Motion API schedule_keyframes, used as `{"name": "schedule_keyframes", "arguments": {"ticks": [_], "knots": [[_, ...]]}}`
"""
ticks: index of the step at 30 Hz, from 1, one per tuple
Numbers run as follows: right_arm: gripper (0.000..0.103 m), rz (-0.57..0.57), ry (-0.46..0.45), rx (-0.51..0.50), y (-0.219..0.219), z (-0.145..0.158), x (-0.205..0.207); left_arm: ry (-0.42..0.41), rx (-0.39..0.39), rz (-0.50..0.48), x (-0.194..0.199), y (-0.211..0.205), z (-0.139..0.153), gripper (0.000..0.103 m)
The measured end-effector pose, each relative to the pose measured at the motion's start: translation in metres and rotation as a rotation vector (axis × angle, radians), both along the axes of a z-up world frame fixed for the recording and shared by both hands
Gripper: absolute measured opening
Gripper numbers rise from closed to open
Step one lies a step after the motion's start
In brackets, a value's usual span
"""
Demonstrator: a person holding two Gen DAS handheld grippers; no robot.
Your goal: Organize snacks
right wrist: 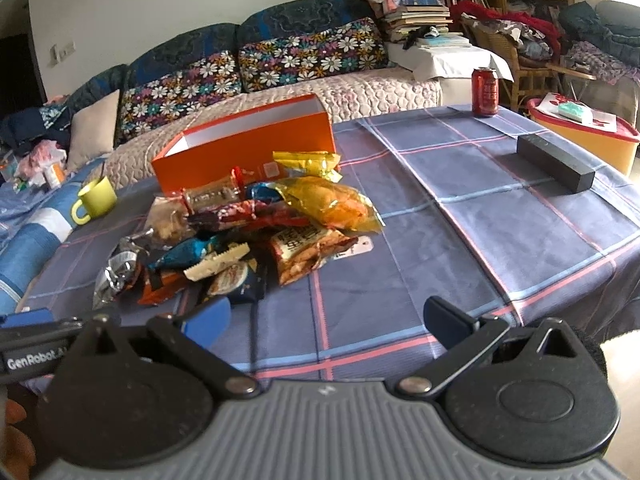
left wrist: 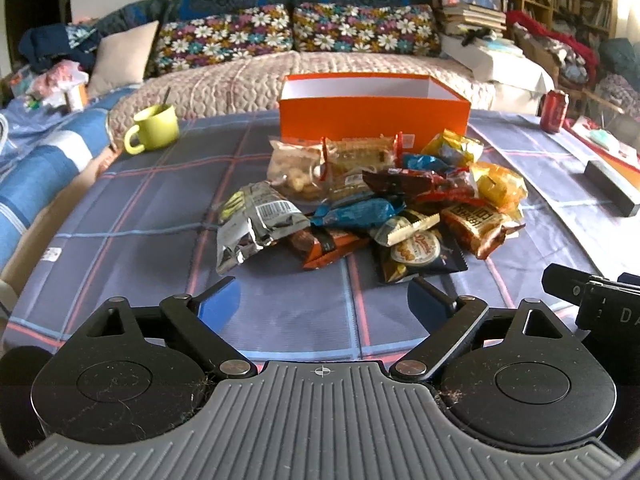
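i hold both grippers low over the checked cloth (left wrist: pixel 160 216), each pointing down toward the snacks

left gripper (left wrist: pixel 324 300): lower centre of the left view, jaws spread wide, nothing between the blue pads, cloth only in the gap. it grips nothing

right gripper (right wrist: pixel 324 320): lower centre of the right view, jaws also spread wide, gap empty, no contact with any packet. its left pad sits just in front of the near edge of the pile

snacks (left wrist: pixel 384 204): one loose heap at centre of the left view, centre left of the right view, packets overlapping. a silver bag (left wrist: pixel 256 224) lies at the heap's left edge, a blue wrapper (left wrist: pixel 356 212) in the middle, yellow bags (left wrist: pixel 496 188) at the right, a clear bag of biscuits (left wrist: pixel 296 168) at the back

box (left wrist: pixel 374 120): orange, open on top, white inside, standing just behind the heap, upper centre of the left view. the rear packets lie against or just beside its front wall; i cannot tell which. what i can see of its inside shows no packet

other items: a green mug (left wrist: pixel 154 128) at left of the box, apart from it; a red can (right wrist: pixel 485 91) at the upper right of the right view; a dark block (right wrist: pixel 554 162) at right, well apart from the heap; a sofa (left wrist: pixel 280 36) across the top of both views
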State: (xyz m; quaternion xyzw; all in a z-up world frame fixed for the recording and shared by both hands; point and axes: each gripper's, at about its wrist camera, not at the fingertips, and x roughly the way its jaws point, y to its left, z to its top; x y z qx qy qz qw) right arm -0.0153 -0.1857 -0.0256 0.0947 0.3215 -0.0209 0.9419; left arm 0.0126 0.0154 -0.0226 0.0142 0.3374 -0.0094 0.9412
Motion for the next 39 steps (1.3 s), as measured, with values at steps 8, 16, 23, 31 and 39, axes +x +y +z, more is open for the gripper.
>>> {"name": "schedule_keyframes", "arguments": {"ticks": [8, 16, 23, 31, 39], "knots": [[0.103, 0.001, 0.003, -0.046, 0.005, -0.002, 0.000, -0.005, -0.041, 0.016, -0.001, 0.008, -0.002, 0.069], [0.103, 0.010, 0.006, -0.049, 0.006, -0.003, 0.000, 0.005, -0.057, 0.010, 0.002, 0.010, -0.004, 0.071], [0.103, 0.012, 0.007, -0.045, 0.007, -0.005, 0.000, 0.009, -0.045, 0.013, 0.003, 0.010, -0.009, 0.076], [0.103, 0.049, 0.040, -0.039, 0.002, -0.028, 0.017, 0.037, -0.022, 0.028, 0.018, 0.025, -0.027, 0.078], [0.103, 0.074, 0.029, -0.107, -0.012, -0.036, 0.086, -0.030, 0.002, 0.035, 0.062, 0.050, -0.024, 0.078]]}}
